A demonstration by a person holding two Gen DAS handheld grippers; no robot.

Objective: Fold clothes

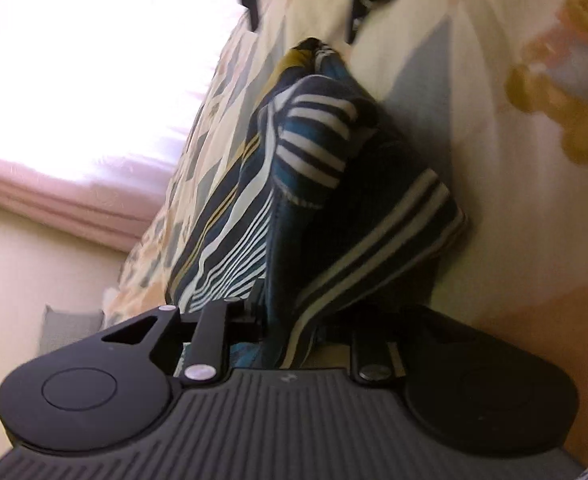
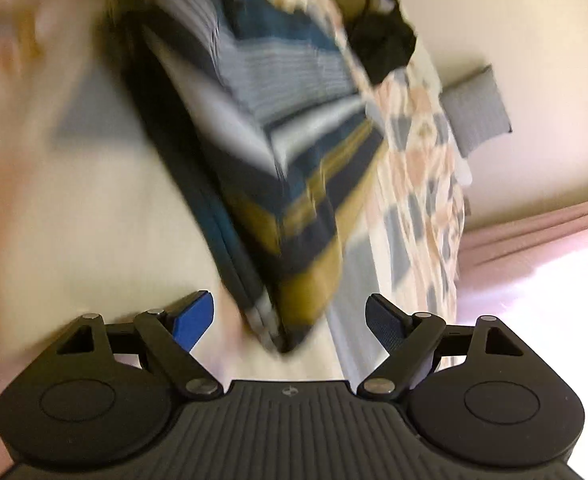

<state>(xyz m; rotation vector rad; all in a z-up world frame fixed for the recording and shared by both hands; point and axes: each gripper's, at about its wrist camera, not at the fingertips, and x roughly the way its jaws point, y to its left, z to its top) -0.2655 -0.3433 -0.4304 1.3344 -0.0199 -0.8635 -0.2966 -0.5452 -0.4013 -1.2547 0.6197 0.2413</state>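
A striped garment [image 1: 294,184] in navy, teal, white and mustard lies bunched on the patterned bedsheet [image 1: 414,80]. My left gripper [image 1: 289,328] is shut on a fold of the striped garment, which runs up from between its fingers. In the right wrist view the same garment [image 2: 277,168] is blurred and lies partly folded. Its near corner hangs between the spread fingers of my right gripper [image 2: 289,320], which is open. The blue pad of one fingertip [image 2: 193,320] shows clear of the cloth.
The bedsheet [image 2: 414,184] has a grey, peach and cream pattern. A dark garment pile [image 2: 382,44] lies at the far end of the bed. A grey pillow [image 2: 478,108] rests by the wall. A bright window with pink curtains [image 1: 53,184] is beside the bed.
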